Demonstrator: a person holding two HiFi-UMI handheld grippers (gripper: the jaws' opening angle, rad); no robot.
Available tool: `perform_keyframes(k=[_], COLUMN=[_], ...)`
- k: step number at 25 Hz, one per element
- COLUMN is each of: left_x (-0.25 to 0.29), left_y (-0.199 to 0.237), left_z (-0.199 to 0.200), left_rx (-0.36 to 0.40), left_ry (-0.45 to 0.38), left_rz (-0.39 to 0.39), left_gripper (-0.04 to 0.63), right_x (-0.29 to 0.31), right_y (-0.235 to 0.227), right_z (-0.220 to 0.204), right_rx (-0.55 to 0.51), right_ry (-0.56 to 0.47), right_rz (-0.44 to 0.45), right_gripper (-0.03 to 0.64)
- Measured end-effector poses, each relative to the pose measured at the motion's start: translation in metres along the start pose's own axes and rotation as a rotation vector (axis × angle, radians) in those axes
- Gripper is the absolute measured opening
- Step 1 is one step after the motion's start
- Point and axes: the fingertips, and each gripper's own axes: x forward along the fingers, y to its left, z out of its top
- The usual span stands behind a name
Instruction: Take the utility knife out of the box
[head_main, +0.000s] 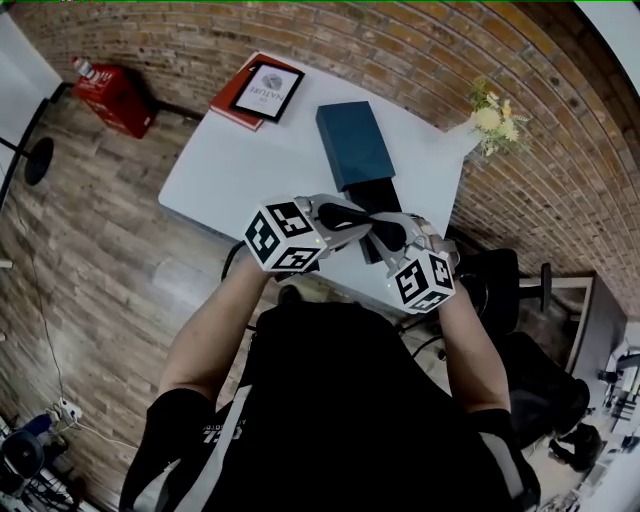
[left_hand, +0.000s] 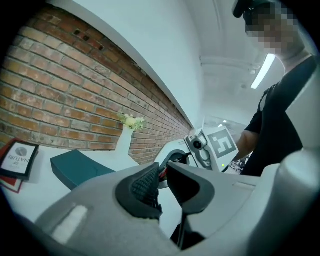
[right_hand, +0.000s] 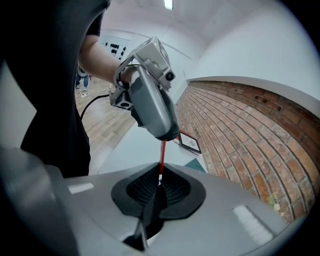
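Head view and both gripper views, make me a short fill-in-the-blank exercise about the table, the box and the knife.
1. The teal box lies on the white ___.
2. The right hand-held gripper is shut on a thin ___ utility knife.
3. The white vase holds ___.
4. The wall is built of ___.
Missing words: table; red; flowers; brick.

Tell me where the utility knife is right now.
In the right gripper view, the utility knife is pinched in the right tool, its far end reaching up to the left tool.
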Motion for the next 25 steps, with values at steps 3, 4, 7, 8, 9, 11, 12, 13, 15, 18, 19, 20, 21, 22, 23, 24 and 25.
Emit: perform_keyframes(k=[3, 4, 7, 8, 9, 11, 12, 13, 15, 18, 19, 20, 21, 22, 23, 24, 25], left_x=[0.013, 0.019, 0.04, 0.048, 0.055, 0.07, 0.077, 0.084, 0.098, 0.116, 0.121, 0.125, 0.128, 0.13, 0.132, 0.133, 0.134], left_y=[-0.005, -0.007, -0.014, -0.017, -0.02, -0.026, -0.029, -0.033, -0.039, -0.046, -0.047, -0.047, -0.046, -0.045, -0.044, -0.043, -0.042], left_z=[0.005, 0.006, 0.009, 0.01, 0.012, 0.018, 0.021, 0.023, 0.029, 0.039, 0.043, 0.046, 0.05, 0.053, 0.057, 0.061, 0.065], left_rx=[0.031, 0.036, 0.06, 0.069, 0.075, 0.073, 0.07, 0.066, 0.061, 0.039, 0.03, 0.022, 0.018, 0.018, 0.019, 0.02, 0.022], left_ry=[0.017, 0.022, 0.043, 0.049, 0.051, 0.043, 0.037, 0.032, 0.02, -0.014, -0.028, -0.039, -0.049, -0.057, -0.063, -0.071, -0.079], left_rz=[0.006, 0.003, 0.004, 0.008, 0.011, 0.008, 0.005, 0.004, 0.009, 0.026, 0.033, 0.043, 0.055, 0.069, 0.085, 0.102, 0.12], left_gripper=[0.049, 0.048, 0.038, 0.029, 0.023, 0.021, 0.021, 0.021, 0.02, 0.02, 0.018, 0.018, 0.018, 0.018, 0.018, 0.018, 0.018], right_x=[-0.011, -0.015, -0.03, -0.035, -0.041, -0.055, -0.062, -0.068, -0.081, -0.103, -0.111, -0.118, -0.125, -0.132, -0.138, -0.145, -0.152], right_y=[-0.004, -0.006, -0.006, -0.007, -0.008, -0.011, -0.012, -0.014, -0.016, -0.024, -0.028, -0.032, -0.036, -0.041, -0.046, -0.051, -0.056], right_z=[-0.009, -0.014, -0.031, -0.037, -0.042, -0.052, -0.057, -0.062, -0.072, -0.092, -0.098, -0.104, -0.108, -0.111, -0.116, -0.121, -0.127], right_rx=[0.03, 0.041, 0.065, 0.073, 0.08, 0.09, 0.096, 0.102, 0.123, 0.186, 0.212, 0.24, 0.266, 0.291, 0.317, 0.346, 0.379], right_ry=[-0.007, -0.01, -0.02, -0.026, -0.033, -0.054, -0.066, -0.076, -0.096, -0.12, -0.133, -0.151, -0.175, -0.202, -0.225, -0.244, -0.262], right_rz=[-0.032, -0.039, -0.047, -0.048, -0.05, -0.059, -0.06, -0.059, -0.05, -0.045, -0.052, -0.061, -0.07, -0.08, -0.091, -0.105, -0.121], right_gripper=[0.017, 0.017, 0.024, 0.038, 0.05, 0.052, 0.051, 0.051, 0.054, 0.086, 0.094, 0.095, 0.095, 0.095, 0.095, 0.094, 0.089])
